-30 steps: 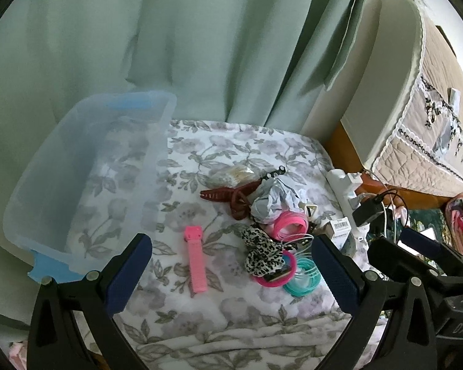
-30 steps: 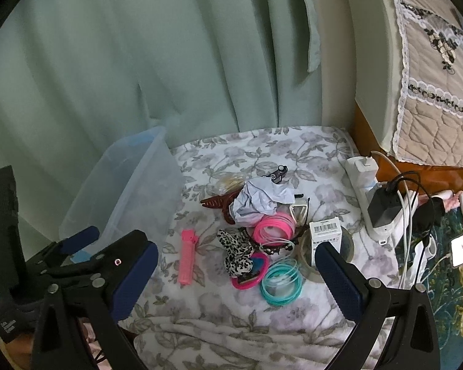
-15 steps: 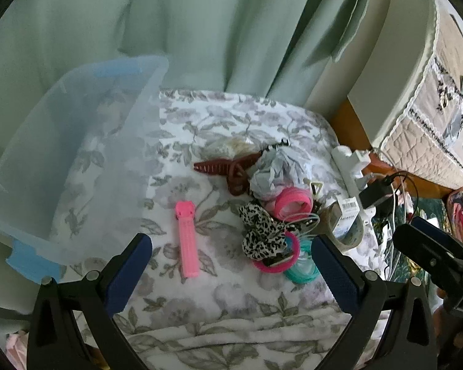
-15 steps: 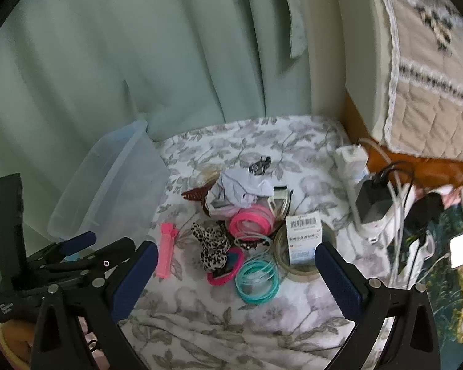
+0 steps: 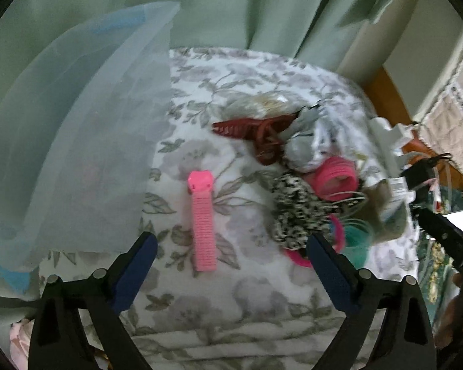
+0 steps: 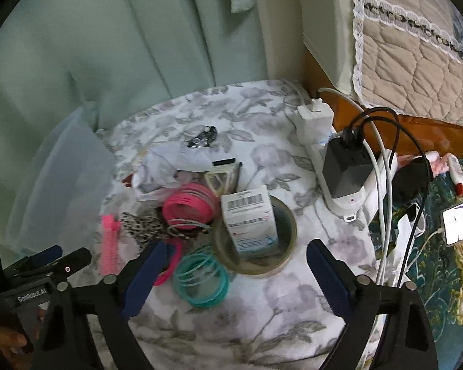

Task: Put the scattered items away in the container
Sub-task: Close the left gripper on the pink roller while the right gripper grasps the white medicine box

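Observation:
A clear plastic bin point(image 5: 77, 129) stands at the left of the floral-cloth table point(image 5: 231, 296). My left gripper point(image 5: 229, 256) is open and empty, just in front of a pink hair clip point(image 5: 202, 219). Right of it lie a dark red claw clip point(image 5: 253, 132), a leopard scrunchie point(image 5: 299, 212) and pink coil bands point(image 5: 336, 178). My right gripper point(image 6: 233, 265) is open and empty above a white barcoded box point(image 6: 251, 219) resting in a tape roll point(image 6: 280, 262), with teal coil bands point(image 6: 202, 280), pink coil bands point(image 6: 189, 206) and the pink clip point(image 6: 109, 243) to its left.
A white power strip point(image 6: 339, 178) with a black charger and cables lies along the table's right edge. A phone point(image 6: 460, 222) lies on the patterned floor cover at right. Green curtains point(image 5: 231, 9) hang behind. Crumpled paper point(image 6: 169, 166) sits in the pile.
Both grippers have moved forward and down towards the table. The left one has closed in on the pink hair clip, the right one on the box and tape roll. Both stay open.

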Available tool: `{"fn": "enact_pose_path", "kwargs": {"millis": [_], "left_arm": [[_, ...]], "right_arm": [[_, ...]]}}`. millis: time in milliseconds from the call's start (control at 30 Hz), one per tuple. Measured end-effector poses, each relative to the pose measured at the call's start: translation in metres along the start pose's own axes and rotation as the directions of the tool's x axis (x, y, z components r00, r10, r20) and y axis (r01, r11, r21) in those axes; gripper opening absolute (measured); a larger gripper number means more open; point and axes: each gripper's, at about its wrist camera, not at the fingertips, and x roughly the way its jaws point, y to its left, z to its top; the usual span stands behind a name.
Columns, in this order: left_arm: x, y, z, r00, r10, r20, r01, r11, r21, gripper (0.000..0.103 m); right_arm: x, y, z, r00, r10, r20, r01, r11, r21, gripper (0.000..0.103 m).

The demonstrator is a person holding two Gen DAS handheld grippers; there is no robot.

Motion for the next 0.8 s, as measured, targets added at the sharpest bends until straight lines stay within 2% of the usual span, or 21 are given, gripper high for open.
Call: {"fn": "enact_pose_path", "kwargs": {"millis": [33,100,300,367,433,667,800], "left_arm": [[0.004,0.002,0.000,1.000,0.007,-0.006,-0.007,1.000,-0.004,0.090],[0.013,0.004,0.000,0.999,0.031,-0.023,-0.031,1.000,-0.003,0.087],[0.040,0.006,0.001,0.992,0.101,-0.070,-0.101,0.995,0.008,0.087],[0.047,0.006,0.001,0.990,0.113,-0.085,-0.113,0.994,0.009,0.085],[0.054,0.007,0.000,0.987,0.126,-0.102,-0.126,0.992,0.012,0.077],[0.071,0.010,0.000,0.979,0.153,-0.134,-0.153,0.988,0.015,0.075],[0.077,0.011,-0.001,0.976,0.159,-0.149,-0.159,0.987,0.017,0.068]], "right_arm": [[0.003,0.000,0.001,1.000,-0.007,-0.001,0.007,1.000,-0.003,0.086],[0.009,0.000,0.002,1.000,-0.014,-0.007,0.013,1.000,-0.006,0.085],[0.026,-0.002,0.006,1.000,-0.003,-0.031,0.003,1.000,-0.008,0.083],[0.033,-0.003,0.008,0.999,-0.007,-0.040,0.006,1.000,-0.011,0.078],[0.040,-0.004,0.009,0.999,-0.011,-0.050,0.010,1.000,-0.012,0.074],[0.059,-0.007,0.007,0.996,-0.013,-0.085,0.011,1.000,-0.020,0.061],[0.067,-0.008,0.006,0.995,-0.016,-0.099,0.013,1.000,-0.025,0.057]]}}
